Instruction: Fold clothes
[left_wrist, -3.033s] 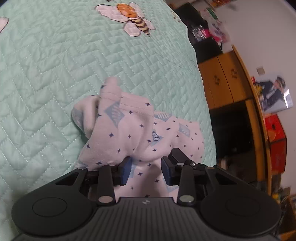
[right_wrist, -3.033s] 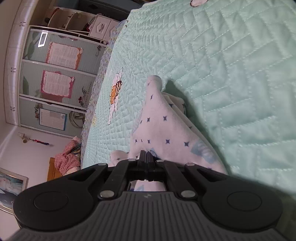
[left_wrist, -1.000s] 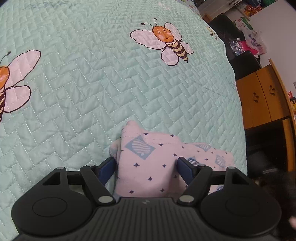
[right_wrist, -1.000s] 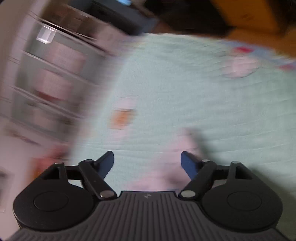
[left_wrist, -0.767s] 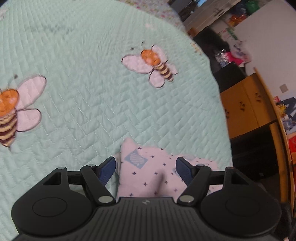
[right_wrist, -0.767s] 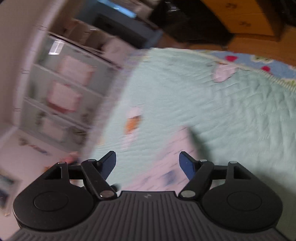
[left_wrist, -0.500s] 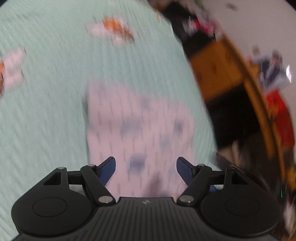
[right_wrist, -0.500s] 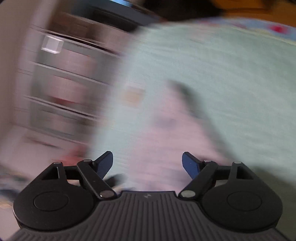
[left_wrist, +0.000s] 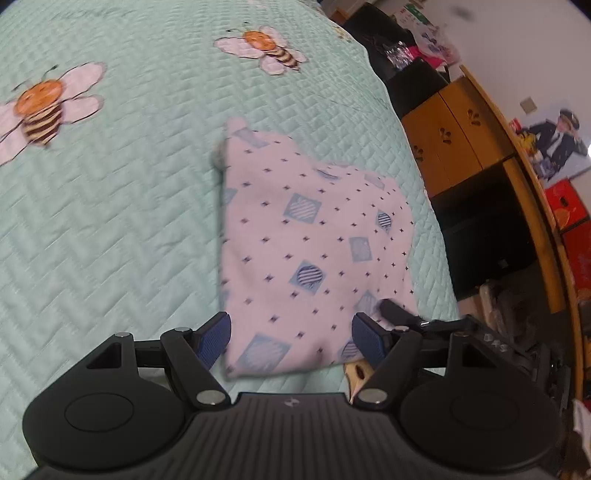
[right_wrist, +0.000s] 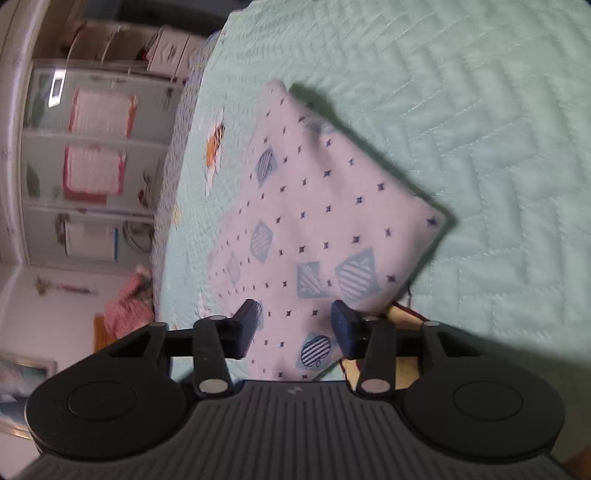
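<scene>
Folded garment (left_wrist: 310, 236) lies flat on the bed (left_wrist: 110, 206), near its edge. Left tongs (left_wrist: 291, 334) wide, empty. Right tongs (right_wrist: 293, 326) half-open, just been closing over the near hem, gripping nothing. Next, probably: pinch hem, fold again.

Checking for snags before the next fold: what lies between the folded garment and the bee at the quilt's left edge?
Only bare quilt separates the garment from that bee, as the left wrist view shows.
</scene>
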